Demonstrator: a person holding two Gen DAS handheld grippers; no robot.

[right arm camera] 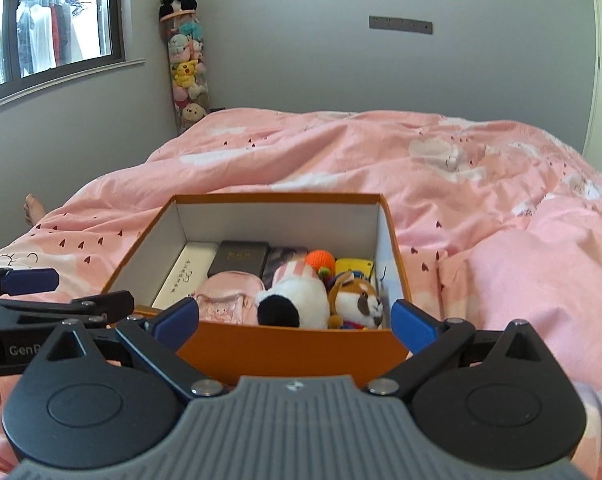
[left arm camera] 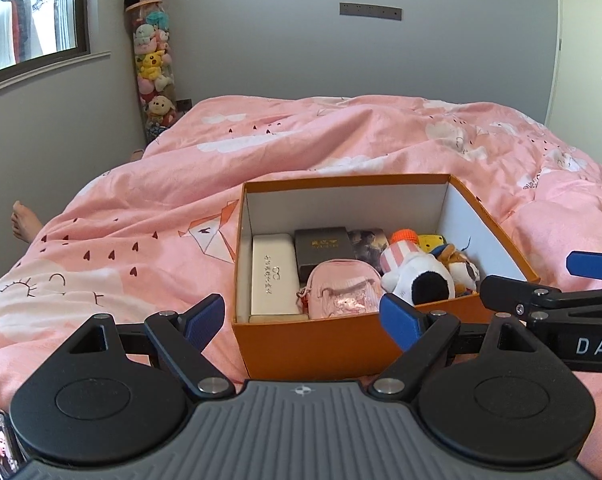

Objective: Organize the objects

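Both claws are mine, side by side at the near wall of the box [left arm camera: 313,344]. Left gripper [left arm camera: 303,320]: fingers spread wide, nothing between them. Right gripper [right arm camera: 295,320]: likewise wide and empty. Each shows at the edge of the other's view, so they sit close together — the right one just off the box's near right corner.

Box stands on the pink duvet [left arm camera: 141,208], open-topped, orange outside, white inside. Contents look already sorted: flat, stiff items along the left and back, soft ones to the right.
- white case [left arm camera: 269,276] laid lengthwise against the left wall, printed side up
- dark box [left arm camera: 322,246] behind it, flat
- pink pouch [left arm camera: 343,292] at the near middle, partly over the dark box
- panda plush [right arm camera: 297,302] on top of the pile, beside a fox plush [right arm camera: 357,300] in the near right corner

My judgement: packing is largely done — no loose item shows on the duvet within either view.

Hard to make out: an orange knitted piece [right arm camera: 320,261] and a yellow item [right arm camera: 353,267] behind the plushes, mostly covered; a dark printed card or book [left arm camera: 368,242], half hidden. The box floor is not visible at the near wall.

Far: toy column [left arm camera: 153,60] in the corner with a panda on top, window [left arm camera: 33,16] at left, wall plate [left arm camera: 370,11]. A bare foot [left arm camera: 23,222] pokes out at the bed's left edge — owner out of view.
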